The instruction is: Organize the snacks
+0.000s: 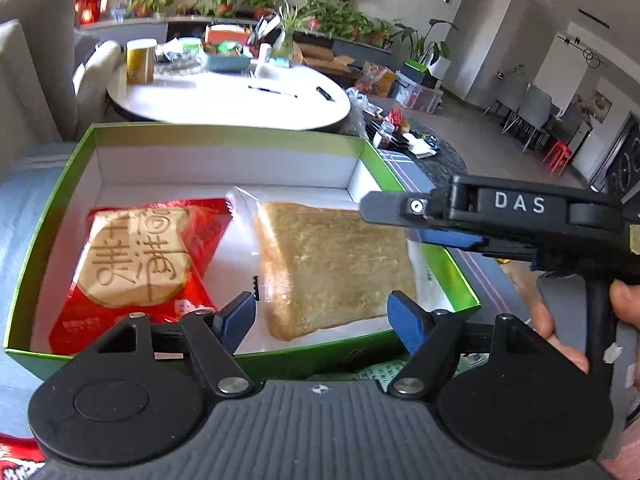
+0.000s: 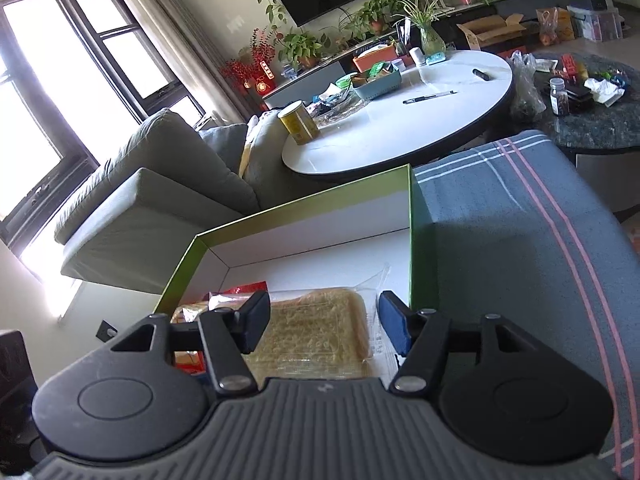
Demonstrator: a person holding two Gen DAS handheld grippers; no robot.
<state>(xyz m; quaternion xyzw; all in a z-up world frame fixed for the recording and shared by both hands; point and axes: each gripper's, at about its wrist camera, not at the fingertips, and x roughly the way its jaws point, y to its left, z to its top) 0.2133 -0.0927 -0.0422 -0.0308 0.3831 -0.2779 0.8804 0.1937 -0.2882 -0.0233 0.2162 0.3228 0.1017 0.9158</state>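
A green box (image 1: 224, 133) with a white inside lies open. In it, a red-wrapped cake with stamped characters (image 1: 136, 256) lies on the left and a clear-wrapped brown pastry slab (image 1: 336, 264) on the right. My left gripper (image 1: 322, 316) is open and empty above the box's near edge. My right gripper (image 1: 392, 206) reaches in from the right over the box's right wall. In the right wrist view it is open and empty (image 2: 322, 328) just above the pastry slab (image 2: 316, 332), with the red packet (image 2: 240, 291) to its left and the box wall (image 2: 304, 200) beyond.
The box rests on a grey striped cloth (image 2: 520, 240). A round white table (image 1: 240, 104) with a yellow can (image 1: 140, 60), a blue basket and a pen stands behind. A grey sofa (image 2: 152, 200) is at left. More snack packets lie near the left gripper's base (image 1: 16, 456).
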